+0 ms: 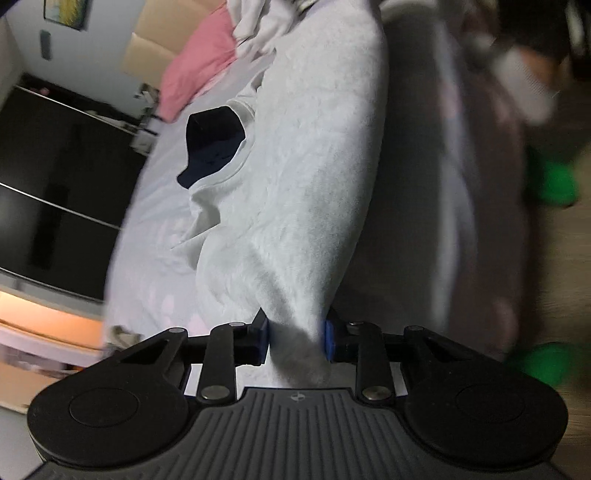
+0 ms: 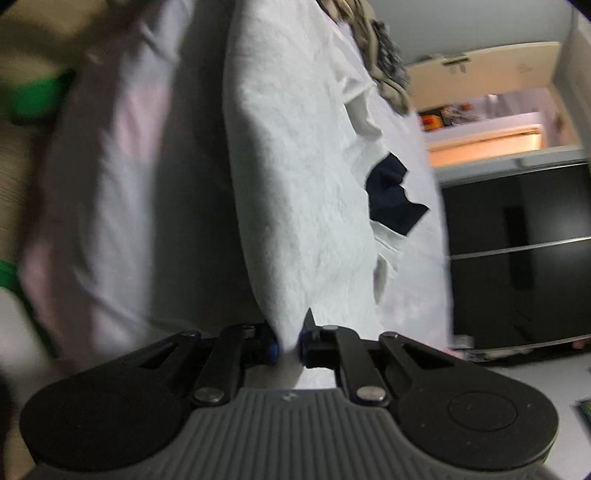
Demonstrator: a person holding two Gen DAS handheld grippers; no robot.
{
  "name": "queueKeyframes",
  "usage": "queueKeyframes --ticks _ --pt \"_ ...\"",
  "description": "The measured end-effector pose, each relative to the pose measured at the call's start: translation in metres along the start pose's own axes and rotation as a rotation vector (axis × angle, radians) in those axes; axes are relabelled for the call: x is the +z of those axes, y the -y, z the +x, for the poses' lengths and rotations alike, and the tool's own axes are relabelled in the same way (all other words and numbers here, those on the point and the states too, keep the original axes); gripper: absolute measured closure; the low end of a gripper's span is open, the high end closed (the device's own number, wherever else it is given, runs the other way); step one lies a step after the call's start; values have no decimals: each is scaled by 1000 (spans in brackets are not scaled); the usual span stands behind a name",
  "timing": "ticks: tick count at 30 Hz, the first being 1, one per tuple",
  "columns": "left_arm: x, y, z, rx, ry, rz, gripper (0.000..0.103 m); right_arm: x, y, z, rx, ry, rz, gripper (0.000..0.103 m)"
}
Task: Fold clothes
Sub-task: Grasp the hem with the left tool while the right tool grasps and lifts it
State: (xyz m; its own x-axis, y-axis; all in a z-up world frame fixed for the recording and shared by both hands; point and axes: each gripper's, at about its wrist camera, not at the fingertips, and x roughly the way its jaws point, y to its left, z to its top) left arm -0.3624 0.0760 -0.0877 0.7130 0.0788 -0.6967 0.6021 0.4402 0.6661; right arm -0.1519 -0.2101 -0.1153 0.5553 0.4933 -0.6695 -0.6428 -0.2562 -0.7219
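1. Left gripper [image 1: 295, 341]: jaws clamped on a bunched corner of the white sweatshirt [image 1: 303, 166], which stretches away over the pale bed [image 1: 147, 229].
2. Right gripper [image 2: 288, 347]: jaws pinched tight on another edge of the same sweatshirt [image 2: 295, 184].
3. Only the left view shows the pink pillow [image 1: 199, 62].
4. Only the right view shows a lit shelf [image 2: 487, 136].
5. Both show the dark collar lining [image 1: 212, 144].

Right edge, left wrist view: green objects [image 1: 552, 181] were smeared by motion blur; identity could not be told.
Top edge: white clothing pile [image 1: 258, 26] was cut off.
Right wrist view, upper left: green shape [image 2: 35, 98] was blurred beyond recognition.
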Motion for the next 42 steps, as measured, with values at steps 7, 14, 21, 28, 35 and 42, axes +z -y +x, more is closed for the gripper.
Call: queueKeyframes --ticks 7,14,21,28,35,42 --pt "-5 4 -57 -290 39 -12 79 1 24 -65 376 9 107 91" --pt "-2 -78 -41 -390 41 -183 79 1 105 -56 494 11 263 91" --pt "15 -178 4 -438 22 -285 80 -11 201 -3 590 -46 354 91" --pt "11 -242 92 -470 -58 -375 82 -28 287 83 635 -97 461 90" --pt "-2 -253 194 -262 -245 -497 90 -18 302 192 523 -176 463 81" --pt "1 -237 163 14 -171 -504 85 -16 259 204 180 -197 404 53"
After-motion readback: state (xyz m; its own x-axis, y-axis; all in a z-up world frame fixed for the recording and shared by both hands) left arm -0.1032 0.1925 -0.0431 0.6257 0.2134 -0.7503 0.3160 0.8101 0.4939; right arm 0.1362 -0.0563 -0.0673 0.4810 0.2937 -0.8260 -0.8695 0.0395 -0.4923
